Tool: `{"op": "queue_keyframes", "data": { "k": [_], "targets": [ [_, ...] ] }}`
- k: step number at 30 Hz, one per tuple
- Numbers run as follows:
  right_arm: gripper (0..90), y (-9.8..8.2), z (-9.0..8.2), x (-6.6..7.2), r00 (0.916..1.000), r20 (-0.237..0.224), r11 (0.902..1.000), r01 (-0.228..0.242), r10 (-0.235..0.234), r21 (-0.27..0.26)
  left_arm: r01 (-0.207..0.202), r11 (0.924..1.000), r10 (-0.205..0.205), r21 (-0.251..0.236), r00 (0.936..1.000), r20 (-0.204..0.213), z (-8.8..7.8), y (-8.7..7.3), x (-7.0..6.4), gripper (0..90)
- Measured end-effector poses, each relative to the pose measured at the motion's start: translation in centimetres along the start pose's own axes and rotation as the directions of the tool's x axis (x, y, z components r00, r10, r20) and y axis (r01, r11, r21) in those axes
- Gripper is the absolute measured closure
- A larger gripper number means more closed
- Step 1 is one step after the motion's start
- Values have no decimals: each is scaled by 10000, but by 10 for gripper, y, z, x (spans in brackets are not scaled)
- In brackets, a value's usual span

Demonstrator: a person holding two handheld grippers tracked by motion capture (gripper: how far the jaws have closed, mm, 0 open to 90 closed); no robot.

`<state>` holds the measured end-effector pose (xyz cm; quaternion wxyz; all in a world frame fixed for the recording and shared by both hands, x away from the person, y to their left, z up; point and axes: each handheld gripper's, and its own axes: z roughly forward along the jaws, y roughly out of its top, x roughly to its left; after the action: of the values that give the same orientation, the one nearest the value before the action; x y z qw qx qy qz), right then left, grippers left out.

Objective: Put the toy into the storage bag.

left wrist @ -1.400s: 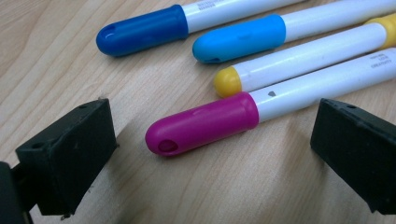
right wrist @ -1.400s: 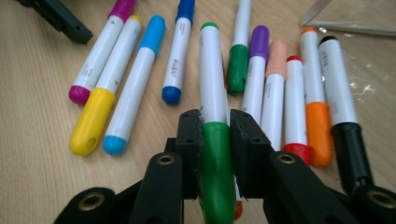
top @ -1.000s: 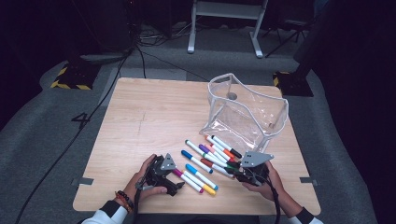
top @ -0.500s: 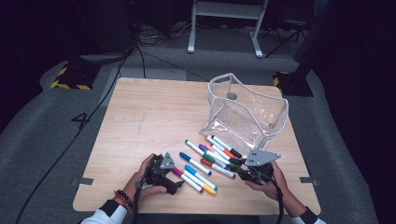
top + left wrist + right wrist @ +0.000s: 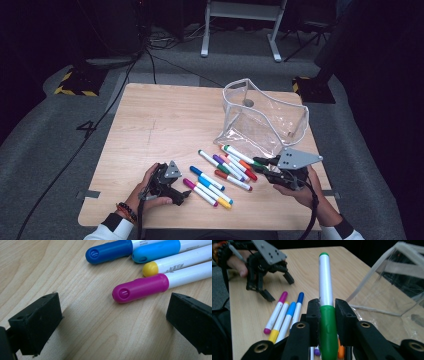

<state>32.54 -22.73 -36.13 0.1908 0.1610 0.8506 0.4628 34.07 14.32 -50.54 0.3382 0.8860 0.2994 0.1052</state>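
Note:
My right gripper point(image 5: 267, 165) is shut on the green cap of a green marker point(image 5: 325, 277). The marker's white barrel sticks out past the jaws, off the table, beside the clear zip pouch point(image 5: 265, 120). My left gripper point(image 5: 180, 189) rests low at the table's near left and is open. Between its jaws is bare wood, with the cap of a magenta marker point(image 5: 140, 287) just ahead of them. Beside that marker lie a yellow point(image 5: 150, 268), a light blue point(image 5: 156, 250) and a dark blue marker point(image 5: 110, 251).
Several more markers point(image 5: 232, 170) lie fanned on the wooden table point(image 5: 165, 115) between the two grippers. The pouch stands open at the back right, near the table's right edge. Cables and a white stand are on the dark floor beyond.
My right gripper has risen with the green marker, lifting it off the pile. The left gripper has stayed where it was.

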Motion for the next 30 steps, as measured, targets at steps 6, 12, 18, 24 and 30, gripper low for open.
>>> {"op": "queue_keyframes", "data": {
  "k": [6, 12, 18, 24, 30],
  "targets": [
    [746, 25, -17, -11, 9993, 257, 9993, 285, -278, -249, 20, 10000, -20, -2, 10000, -6, 0, 0, 0, 4],
    [747, 48, -31, -28, 9962, 786, 9982, 413, -378, -437, 8, 10000, -8, 1, 10000, -1, 0, 0, 0, 4],
    [747, 60, -36, -55, 9870, 1583, 9991, 315, -269, -266, 13, 10000, -13, -1, 10000, -5, 0, 0, 0, 3],
    [747, 59, -25, -90, 9808, 1900, 9985, -488, 436, 229, 24, 10000, -24, -4, 10000, -10, 0, 0, 0, 4],
    [746, 52, -2, -118, 9736, 2097, 9880, -1137, 899, 1044, 26, 10000, -26, -5, 10000, 0, 0, 0, 0, 3]
  ]
}}
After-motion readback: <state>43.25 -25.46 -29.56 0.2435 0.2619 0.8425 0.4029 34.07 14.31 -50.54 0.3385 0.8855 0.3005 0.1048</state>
